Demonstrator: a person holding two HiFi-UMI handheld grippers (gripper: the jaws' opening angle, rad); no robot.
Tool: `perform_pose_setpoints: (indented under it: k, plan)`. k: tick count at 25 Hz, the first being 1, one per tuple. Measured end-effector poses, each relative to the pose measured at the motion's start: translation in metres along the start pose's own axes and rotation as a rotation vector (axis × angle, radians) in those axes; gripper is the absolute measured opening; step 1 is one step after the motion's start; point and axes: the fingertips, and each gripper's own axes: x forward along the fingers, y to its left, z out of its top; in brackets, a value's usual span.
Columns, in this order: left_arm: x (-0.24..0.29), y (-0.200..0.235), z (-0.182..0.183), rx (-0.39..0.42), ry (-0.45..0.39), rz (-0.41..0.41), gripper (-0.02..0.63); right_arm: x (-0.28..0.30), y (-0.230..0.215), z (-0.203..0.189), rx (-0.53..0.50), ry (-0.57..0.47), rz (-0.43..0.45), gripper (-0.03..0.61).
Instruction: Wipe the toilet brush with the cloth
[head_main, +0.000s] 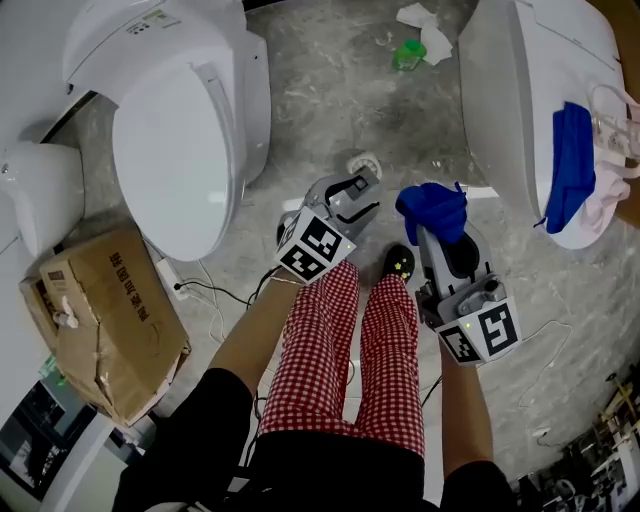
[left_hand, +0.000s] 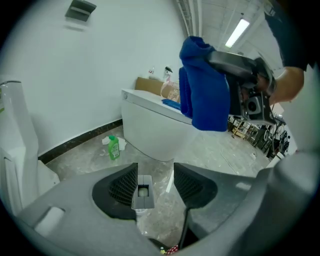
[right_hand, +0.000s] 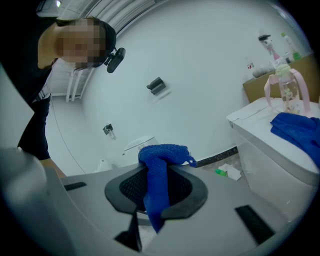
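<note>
My right gripper (head_main: 438, 232) is shut on a blue cloth (head_main: 432, 208), which bunches over the fingertips and hangs down between the jaws (right_hand: 156, 172). In the left gripper view the same cloth (left_hand: 202, 95) hangs high at the right. My left gripper (head_main: 358, 196) points down at the floor with its jaws apart. The grey top of the toilet brush handle (left_hand: 143, 191) stands between them, close to the left pad and clear of the right one. A round white holder (head_main: 362, 163) sits on the floor just beyond the left gripper.
A white toilet (head_main: 180, 150) stands at the left and another (head_main: 520, 110) at the right, with a second blue cloth (head_main: 570, 165) and a pink-handled bottle (head_main: 612, 120) on it. A green bottle (head_main: 407, 54), tissue (head_main: 425, 25), a cardboard box (head_main: 105, 320) and cables (head_main: 215, 290) lie on the floor.
</note>
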Motion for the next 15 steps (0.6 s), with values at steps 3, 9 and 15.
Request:
perform_pose_setpoints:
  k: [3,9,15]
  plan:
    - [0.007,0.001,-0.005,0.003,0.028,-0.005,0.217,-0.003,-0.007,-0.001,-0.010,0.013,-0.011,0.074]
    - [0.018,0.004,-0.015,-0.025,0.065,-0.010,0.224,-0.006,-0.014,-0.001,-0.008,0.011,-0.017,0.074]
    - [0.023,0.008,-0.024,-0.068,0.087,0.011,0.224,-0.006,-0.015,-0.001,-0.008,0.017,-0.008,0.074]
